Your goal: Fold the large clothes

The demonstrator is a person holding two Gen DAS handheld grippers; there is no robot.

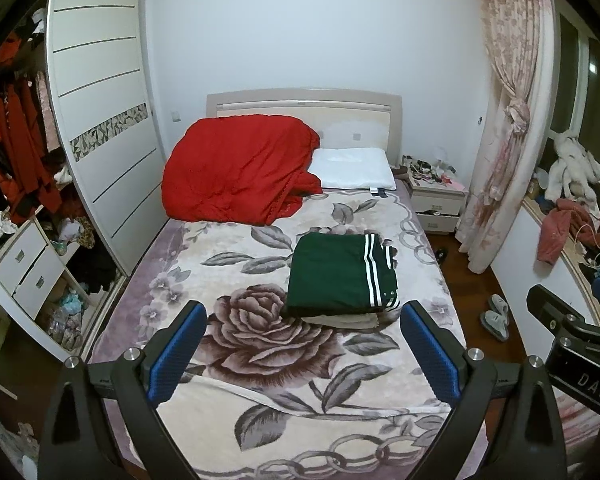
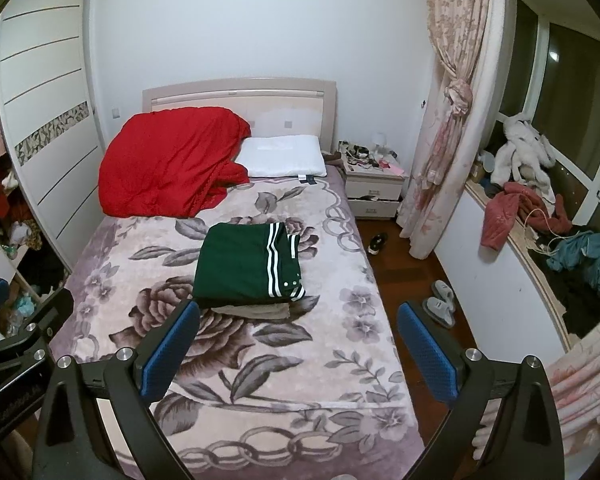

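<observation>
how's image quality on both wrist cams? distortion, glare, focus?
Left wrist view: strong fisheye bend on the wardrobe, black corner vignette, folded green garment sharp, no glare. Right wrist view: same curvature on the window frame, small lamp reflection in the dark glass, soft even indoor light, right claw sharp and open.

A red quilt lies bunched beside a white pillow; grey slippers sit on the floor

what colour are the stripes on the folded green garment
White stripes on the dark green folded garment; the right wrist view shows them best.
</observation>
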